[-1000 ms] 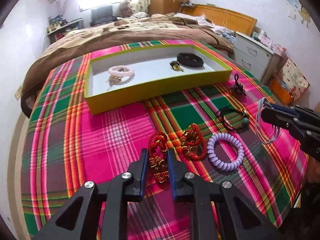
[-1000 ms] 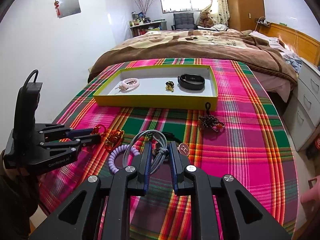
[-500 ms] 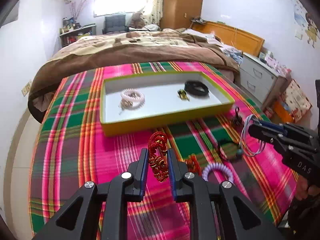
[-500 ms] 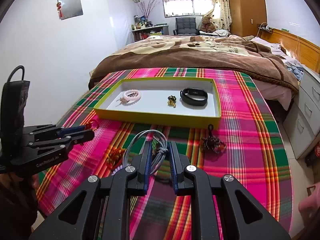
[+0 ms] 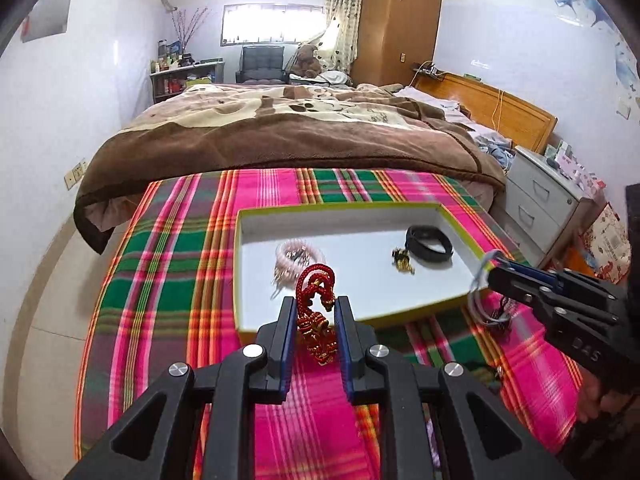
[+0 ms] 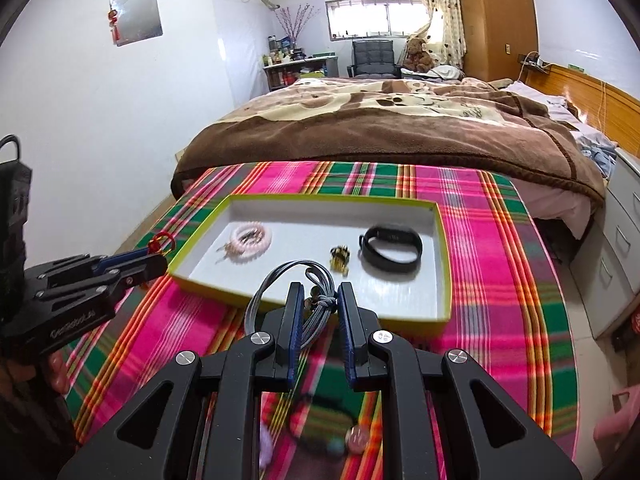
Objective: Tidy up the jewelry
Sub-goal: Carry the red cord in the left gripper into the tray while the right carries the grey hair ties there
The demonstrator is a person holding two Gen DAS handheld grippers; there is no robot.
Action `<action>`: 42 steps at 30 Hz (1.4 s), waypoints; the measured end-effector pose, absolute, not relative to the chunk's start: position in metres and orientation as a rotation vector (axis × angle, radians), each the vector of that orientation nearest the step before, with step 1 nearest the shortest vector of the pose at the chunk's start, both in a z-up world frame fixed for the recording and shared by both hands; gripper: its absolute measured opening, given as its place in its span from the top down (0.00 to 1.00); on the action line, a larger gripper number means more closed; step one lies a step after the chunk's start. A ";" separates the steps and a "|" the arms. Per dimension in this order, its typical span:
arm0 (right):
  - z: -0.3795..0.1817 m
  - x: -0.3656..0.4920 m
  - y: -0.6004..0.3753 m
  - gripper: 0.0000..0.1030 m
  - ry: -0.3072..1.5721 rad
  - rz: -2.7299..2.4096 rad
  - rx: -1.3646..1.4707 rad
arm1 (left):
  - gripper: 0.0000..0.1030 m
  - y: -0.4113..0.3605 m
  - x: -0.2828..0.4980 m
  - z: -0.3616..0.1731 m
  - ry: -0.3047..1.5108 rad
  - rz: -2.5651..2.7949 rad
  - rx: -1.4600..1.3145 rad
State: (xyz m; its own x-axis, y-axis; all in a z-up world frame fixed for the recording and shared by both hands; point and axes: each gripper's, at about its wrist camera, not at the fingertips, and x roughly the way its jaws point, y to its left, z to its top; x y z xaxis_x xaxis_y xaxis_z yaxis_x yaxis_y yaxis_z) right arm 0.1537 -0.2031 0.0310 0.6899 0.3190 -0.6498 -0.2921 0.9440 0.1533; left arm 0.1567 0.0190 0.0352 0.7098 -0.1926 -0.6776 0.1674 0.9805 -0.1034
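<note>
My left gripper [image 5: 314,308] is shut on a red and gold braided cord bracelet [image 5: 316,300], lifted in front of the near wall of the yellow-rimmed white tray [image 5: 340,216]. My right gripper [image 6: 318,300] is shut on a grey cord bracelet [image 6: 280,280], held above the tray's near edge [image 6: 304,308]. In the tray lie a pink bead bracelet [image 5: 298,256], a small gold and black piece [image 5: 402,258] and a black band [image 5: 428,242]. Each gripper shows in the other's view: the right one [image 5: 492,276] at the tray's right, the left one [image 6: 156,260] at its left.
The tray rests on a pink and green plaid cloth [image 5: 168,280] at the foot of a bed with a brown blanket [image 5: 280,136]. A dark cord bracelet with beads [image 6: 332,432] lies on the cloth below my right gripper. A white drawer unit [image 5: 544,200] stands at the right.
Both grippers have risen off the cloth with their bracelets and moved toward the tray, which now looks nearer. The loose items on the cloth have dropped out of the left wrist view.
</note>
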 end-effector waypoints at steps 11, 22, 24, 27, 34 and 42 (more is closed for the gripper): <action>0.019 0.227 -0.190 0.83 0.791 0.349 0.008 | 0.82 0.016 0.198 0.009 0.805 -0.194 -0.060; -0.009 0.274 -0.170 0.83 0.875 0.361 -0.014 | 0.82 0.014 0.221 -0.014 0.855 -0.184 -0.057; -0.013 0.279 -0.169 0.83 0.888 0.361 -0.013 | 0.81 0.014 0.223 -0.016 0.860 -0.182 -0.057; -0.017 0.283 -0.167 0.83 0.897 0.352 -0.027 | 0.81 0.012 0.224 -0.019 0.864 -0.178 -0.057; -0.022 0.288 -0.165 0.83 0.909 0.347 -0.054 | 0.81 0.008 0.229 -0.024 0.879 -0.169 -0.048; -0.023 0.287 -0.162 0.83 0.907 0.327 -0.079 | 0.81 0.008 0.230 -0.025 0.883 -0.158 -0.048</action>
State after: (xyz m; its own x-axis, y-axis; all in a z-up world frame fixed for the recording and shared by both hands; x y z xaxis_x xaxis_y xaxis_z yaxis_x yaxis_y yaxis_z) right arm 0.2867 -0.1622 -0.0232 0.5707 0.2450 -0.7838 -0.3110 0.9478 0.0698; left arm 0.2298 0.0080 -0.0245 0.6237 -0.1569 -0.7658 0.1176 0.9873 -0.1066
